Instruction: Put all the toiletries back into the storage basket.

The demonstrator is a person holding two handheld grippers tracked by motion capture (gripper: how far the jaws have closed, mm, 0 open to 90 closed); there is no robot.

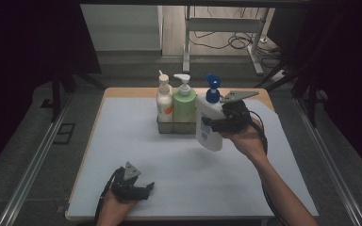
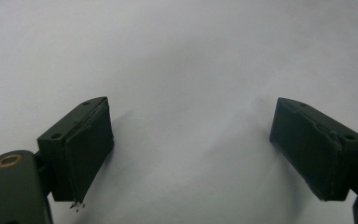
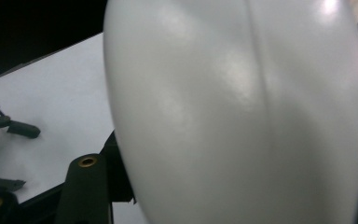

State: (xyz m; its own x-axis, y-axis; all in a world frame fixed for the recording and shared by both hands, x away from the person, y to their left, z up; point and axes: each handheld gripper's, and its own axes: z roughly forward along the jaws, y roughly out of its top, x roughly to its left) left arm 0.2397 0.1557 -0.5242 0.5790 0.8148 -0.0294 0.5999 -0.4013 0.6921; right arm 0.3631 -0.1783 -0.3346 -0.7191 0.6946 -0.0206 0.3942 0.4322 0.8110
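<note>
In the high view the right gripper [image 1: 217, 123] grips a white bottle [image 1: 208, 123] with a blue pump, its jaws closed about halfway on the bottle's body. The bottle hangs tilted above the counter [image 1: 122, 136], just to the right of a small tray [image 1: 169, 127] at the far middle. In that tray stand 2 more pump bottles: a white bottle with an orange mark [image 1: 164, 101] and a green bottle [image 1: 184, 101], side by side. The right gripper view gives the close look that the high view lacks: the bottle's smooth white side [image 3: 242, 112] right against the camera, with the left gripper [image 3: 14, 128] far off on the white surface. The left gripper [image 1: 134, 188] rests low near the counter's front edge. The left gripper view shows its 2 jaws spread wide with nothing between them, bare white counter [image 2: 186, 70] beyond.
</note>
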